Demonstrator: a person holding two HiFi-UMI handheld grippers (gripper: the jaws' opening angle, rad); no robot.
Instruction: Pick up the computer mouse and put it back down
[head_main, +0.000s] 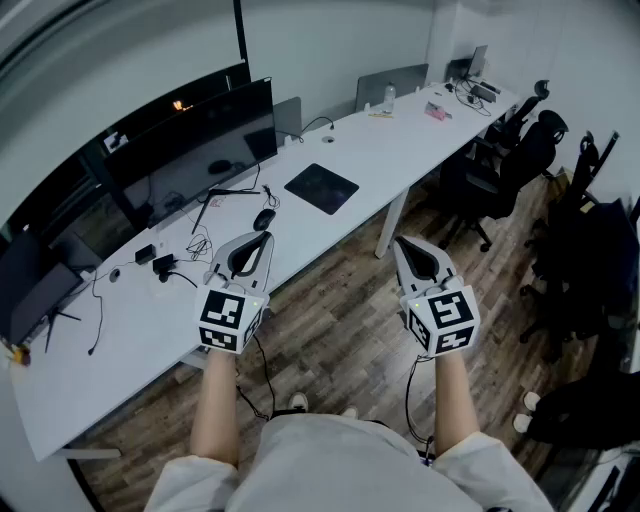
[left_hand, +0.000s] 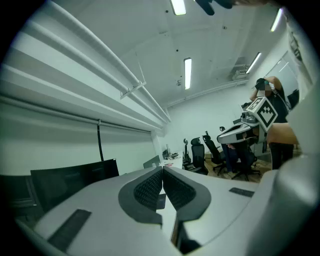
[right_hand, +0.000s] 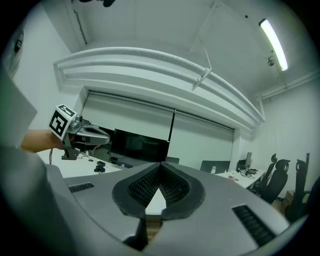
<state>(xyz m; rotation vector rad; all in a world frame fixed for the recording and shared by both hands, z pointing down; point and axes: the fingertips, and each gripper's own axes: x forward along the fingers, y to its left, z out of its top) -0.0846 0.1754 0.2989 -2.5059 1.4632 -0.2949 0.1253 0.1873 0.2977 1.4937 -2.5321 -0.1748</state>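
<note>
Head view: the mouse (head_main: 264, 219) sits on the white worktop (head_main: 400, 140), just past the left gripper (head_main: 264, 238) fingertips and well left of the right gripper (head_main: 401, 243). Left gripper view: fingers (left_hand: 150, 187) pressed together, nothing between them. Right gripper view: fingers (right_hand: 175, 186) closed too, also empty.

mouse (head_main: 264, 219): on desk (head_main: 380, 150), just ahead of left gripper (head_main: 264, 238) | mouse pad (head_main: 321, 188): on desk, beyond mouse, rightward | monitor (head_main: 190, 150): behind mouse, left | chairs (head_main: 505, 165): ahead-right of right gripper (head_main: 402, 243)
</note>
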